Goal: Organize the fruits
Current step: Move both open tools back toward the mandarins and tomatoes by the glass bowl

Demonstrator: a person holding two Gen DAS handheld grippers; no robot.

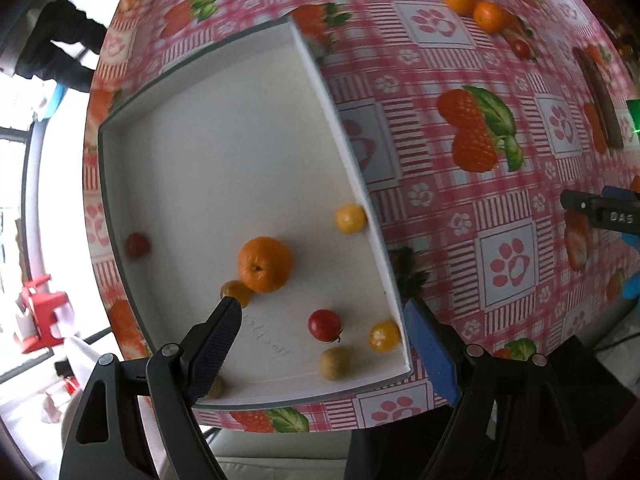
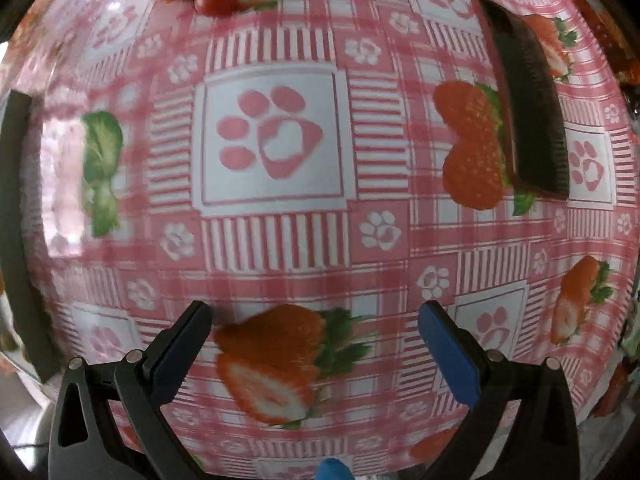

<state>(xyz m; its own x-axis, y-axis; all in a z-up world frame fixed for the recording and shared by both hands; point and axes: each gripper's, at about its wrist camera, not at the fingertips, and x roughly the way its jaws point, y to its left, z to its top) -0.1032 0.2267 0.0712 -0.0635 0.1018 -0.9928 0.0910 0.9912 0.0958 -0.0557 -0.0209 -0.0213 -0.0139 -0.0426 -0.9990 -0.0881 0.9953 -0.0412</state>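
now your left gripper [image 1: 320, 312] and right gripper [image 2: 314, 316] are hanging spread, grasping nothing, above the glossy pink checked strawberry-print tablecloth [image 2: 276, 240]; bright windows [image 1: 16, 168] are glowing leftward.

Patterned table [image 1: 460, 216], white tray [image 1: 224, 152], oranges [image 1: 474, 8]

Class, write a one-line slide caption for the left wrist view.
Open left gripper hovers over a white tray holding an orange and small fruits.
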